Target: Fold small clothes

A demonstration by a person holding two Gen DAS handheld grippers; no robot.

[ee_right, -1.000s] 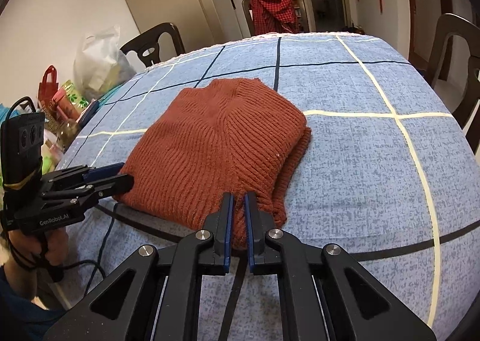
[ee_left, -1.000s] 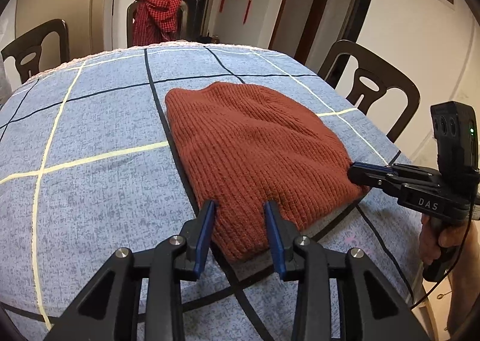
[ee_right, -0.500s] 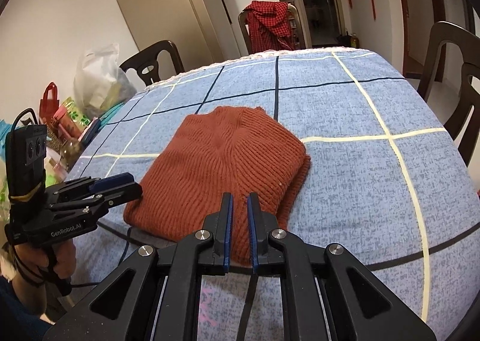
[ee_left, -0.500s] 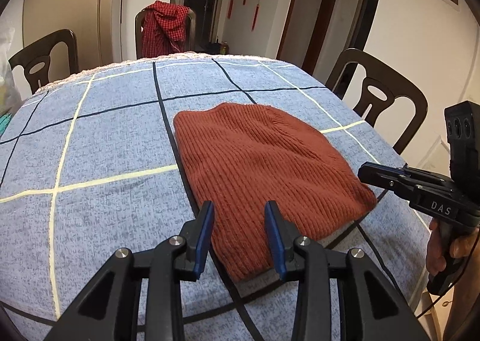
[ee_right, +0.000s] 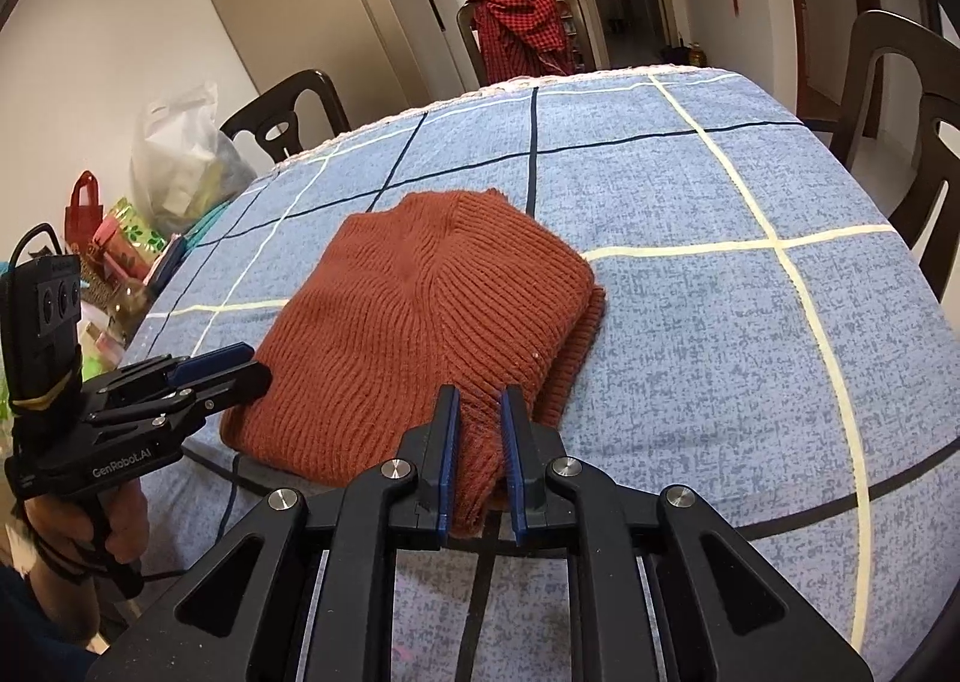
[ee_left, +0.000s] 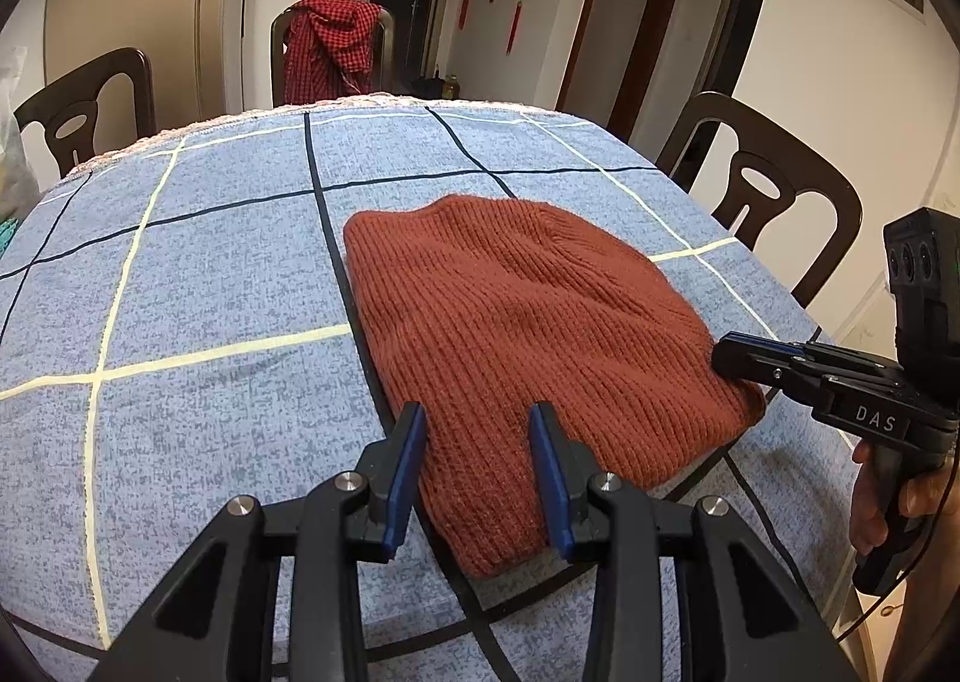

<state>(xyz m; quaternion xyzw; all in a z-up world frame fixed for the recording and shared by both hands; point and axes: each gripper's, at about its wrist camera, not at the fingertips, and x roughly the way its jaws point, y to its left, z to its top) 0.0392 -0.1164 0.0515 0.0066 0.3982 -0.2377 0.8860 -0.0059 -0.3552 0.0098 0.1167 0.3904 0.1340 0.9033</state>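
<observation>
Right gripper (ee_right: 480,445) fingers just parted — knit (ee_right: 420,316) between, unpinched.

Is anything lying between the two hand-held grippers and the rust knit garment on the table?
Nothing visible. The knit garment lies folded on the checked tablecloth; the left hand-held gripper and right hand-held gripper both straddle its near edge, jaws parted.

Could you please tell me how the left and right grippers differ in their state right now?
The left gripper stands open, wide either side of the rust-red knitted garment; the right gripper has just been opening, its narrow gap around the garment's corner. Both point downward at its near edge.
</observation>
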